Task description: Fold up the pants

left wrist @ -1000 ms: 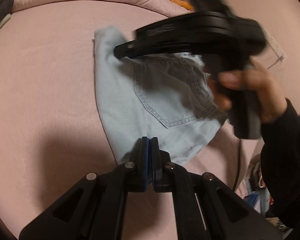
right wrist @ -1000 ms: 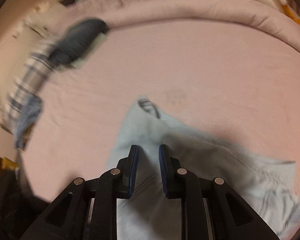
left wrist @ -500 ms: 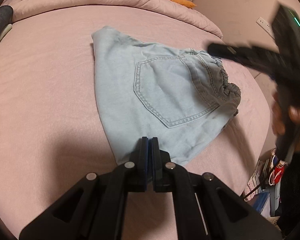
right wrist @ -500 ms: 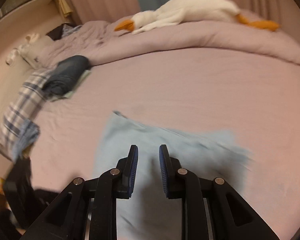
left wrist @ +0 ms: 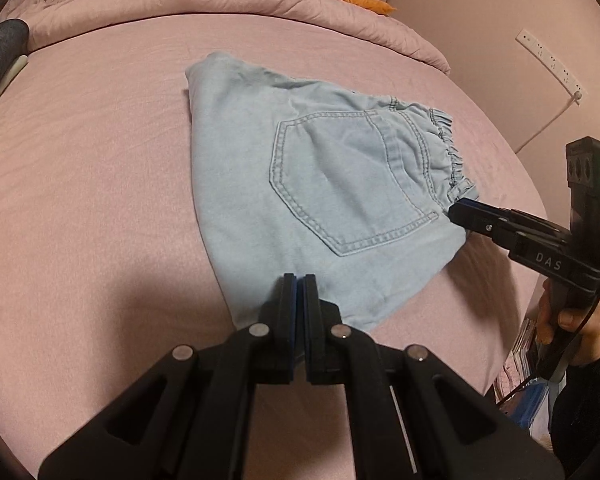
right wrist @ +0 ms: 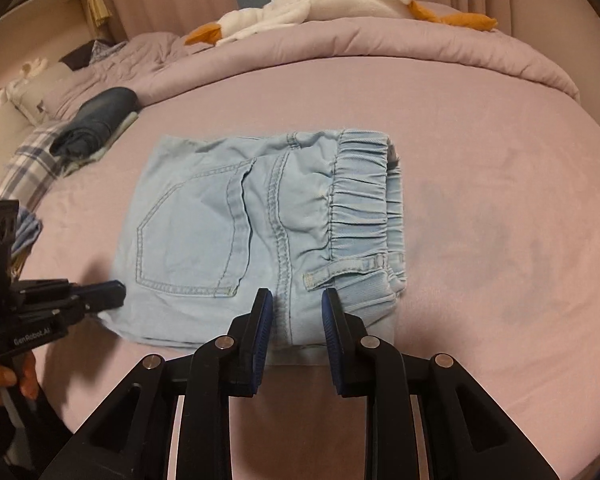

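The light-blue pants (right wrist: 260, 236) lie folded into a compact packet on the pink bed sheet (right wrist: 500, 200), back pocket up, with the plush goose (right wrist: 340, 0) on the quilt beyond them. The left gripper (left wrist: 299, 280) is clenched with nothing between its 2 fingers, at the packet's near edge. The right gripper (right wrist: 296, 304), jaws just widening and empty, hovers over the packet's waistband end.

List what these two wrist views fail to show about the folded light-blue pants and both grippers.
- Pants: the legs are folded underneath; both views show only the top layer.
- Left gripper: in its own view, the shut fingers hide whether fabric is pinched.
- Right gripper: the pants' near edge runs behind its open fingers.
- The person: frame edges crop all but hands and dark sleeves.
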`<control>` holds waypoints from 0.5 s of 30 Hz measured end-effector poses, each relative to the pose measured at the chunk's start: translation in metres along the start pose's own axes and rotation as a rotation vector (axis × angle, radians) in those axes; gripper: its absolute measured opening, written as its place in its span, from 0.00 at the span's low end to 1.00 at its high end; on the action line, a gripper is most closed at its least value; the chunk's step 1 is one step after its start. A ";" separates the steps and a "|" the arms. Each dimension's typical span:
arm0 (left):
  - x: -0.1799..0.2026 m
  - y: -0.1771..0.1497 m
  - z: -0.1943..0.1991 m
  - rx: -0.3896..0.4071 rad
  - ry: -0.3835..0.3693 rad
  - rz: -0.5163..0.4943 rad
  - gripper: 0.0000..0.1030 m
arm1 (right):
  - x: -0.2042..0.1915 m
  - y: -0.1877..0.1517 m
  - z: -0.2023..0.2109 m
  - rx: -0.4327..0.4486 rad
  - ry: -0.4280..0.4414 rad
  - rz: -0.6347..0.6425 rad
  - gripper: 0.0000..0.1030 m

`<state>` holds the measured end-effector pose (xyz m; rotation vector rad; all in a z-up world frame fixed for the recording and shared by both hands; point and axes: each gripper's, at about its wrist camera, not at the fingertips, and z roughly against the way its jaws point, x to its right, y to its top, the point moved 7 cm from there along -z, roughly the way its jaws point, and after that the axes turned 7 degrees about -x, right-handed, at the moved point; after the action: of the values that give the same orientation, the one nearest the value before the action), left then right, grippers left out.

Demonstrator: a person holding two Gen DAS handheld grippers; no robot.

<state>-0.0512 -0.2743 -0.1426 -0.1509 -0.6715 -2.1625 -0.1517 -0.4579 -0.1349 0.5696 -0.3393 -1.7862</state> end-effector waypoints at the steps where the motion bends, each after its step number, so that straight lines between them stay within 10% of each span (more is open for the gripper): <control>1: 0.000 0.000 0.000 -0.001 0.002 0.000 0.03 | 0.001 0.002 0.000 -0.004 0.008 -0.007 0.24; 15: -0.002 0.000 0.001 -0.007 0.012 -0.006 0.03 | 0.017 0.041 0.021 0.091 0.018 -0.078 0.26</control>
<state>-0.0501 -0.2725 -0.1429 -0.1401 -0.6586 -2.1704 -0.1329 -0.4873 -0.1004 0.6706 -0.3917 -1.8468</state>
